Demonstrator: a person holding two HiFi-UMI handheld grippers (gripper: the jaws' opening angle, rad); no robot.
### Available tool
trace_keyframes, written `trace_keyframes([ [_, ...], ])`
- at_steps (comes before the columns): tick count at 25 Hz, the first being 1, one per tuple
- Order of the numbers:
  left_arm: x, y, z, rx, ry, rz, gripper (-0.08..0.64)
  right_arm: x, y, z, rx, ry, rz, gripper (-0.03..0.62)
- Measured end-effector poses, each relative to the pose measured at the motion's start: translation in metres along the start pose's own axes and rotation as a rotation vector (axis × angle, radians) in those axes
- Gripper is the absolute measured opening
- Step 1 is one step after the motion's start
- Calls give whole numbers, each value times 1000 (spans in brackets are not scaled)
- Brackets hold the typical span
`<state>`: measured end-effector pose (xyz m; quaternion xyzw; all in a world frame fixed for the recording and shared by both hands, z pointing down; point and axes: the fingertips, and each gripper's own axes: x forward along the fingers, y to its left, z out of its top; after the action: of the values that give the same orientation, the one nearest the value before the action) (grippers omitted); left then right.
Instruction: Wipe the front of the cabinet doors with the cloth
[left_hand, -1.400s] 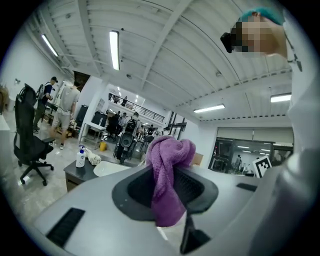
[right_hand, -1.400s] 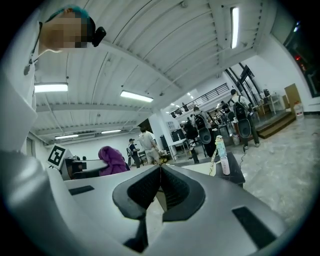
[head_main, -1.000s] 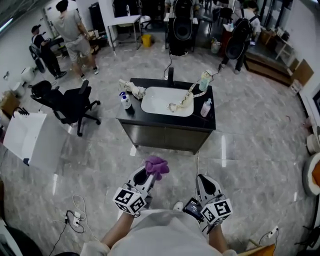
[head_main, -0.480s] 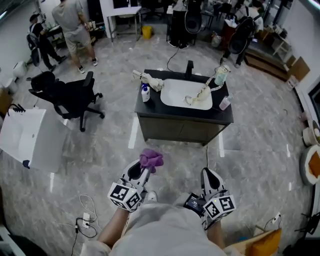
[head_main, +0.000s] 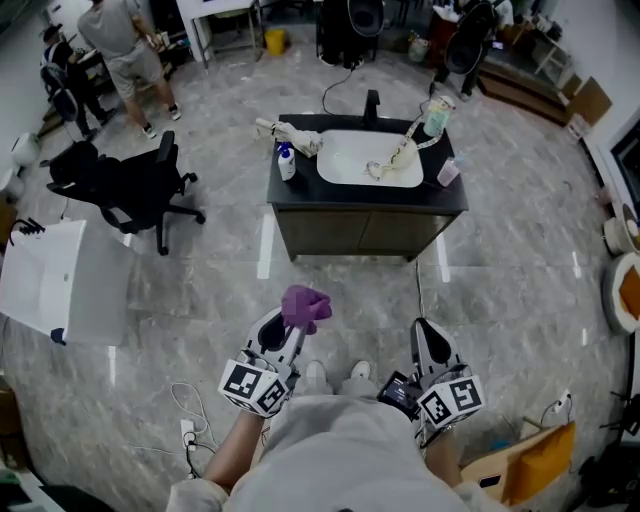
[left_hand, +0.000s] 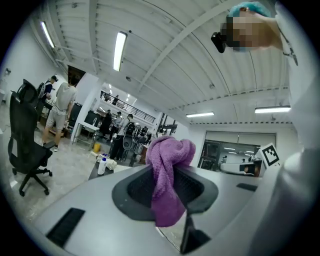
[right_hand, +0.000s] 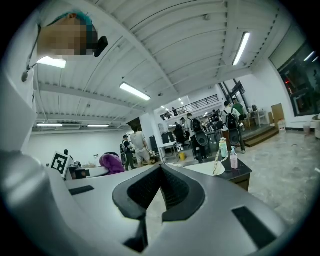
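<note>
A purple cloth (head_main: 304, 306) is bunched between the jaws of my left gripper (head_main: 285, 335), which is shut on it; in the left gripper view the cloth (left_hand: 168, 175) hangs over the jaw tips. My right gripper (head_main: 430, 348) is shut with nothing in it (right_hand: 161, 186). A dark cabinet (head_main: 360, 232) with two front doors stands well ahead of both grippers on the floor. It carries a black top and a white sink (head_main: 370, 160).
On the cabinet top are a white pump bottle (head_main: 286, 162), a rag (head_main: 290, 135), a green bottle (head_main: 437, 115) and a pink bottle (head_main: 446, 173). A black office chair (head_main: 130, 185) stands left, a white panel (head_main: 55, 280) lower left. People stand at the back left. Cables lie on the floor (head_main: 190, 425).
The view has shifted so the cabinet sits farther up and more centred. Both grippers stay low in front of me, the left one holding the cloth throughout.
</note>
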<state>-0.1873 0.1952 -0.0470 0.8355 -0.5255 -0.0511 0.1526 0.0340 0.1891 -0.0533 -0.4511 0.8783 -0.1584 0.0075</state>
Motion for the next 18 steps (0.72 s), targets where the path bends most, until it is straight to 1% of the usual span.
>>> trace_keyframes([
  [5, 0, -33, 7, 27, -36, 10, 100, -26, -19, 5, -5, -15, 15, 28],
  [7, -1, -49, 7, 22, -46, 28, 100, -36, -27, 7, -11, -26, 30, 28],
  [10, 2, -71, -4, 4, -39, 33, 100, -59, -39, 14, -30, -53, 43, 28],
  [14, 7, -108, -16, 21, -27, 26, 100, -97, -65, 12, -19, -49, 13, 28],
  [18, 19, -136, -15, 23, -70, 19, 100, -124, -96, 12, -40, -66, -7, 28],
])
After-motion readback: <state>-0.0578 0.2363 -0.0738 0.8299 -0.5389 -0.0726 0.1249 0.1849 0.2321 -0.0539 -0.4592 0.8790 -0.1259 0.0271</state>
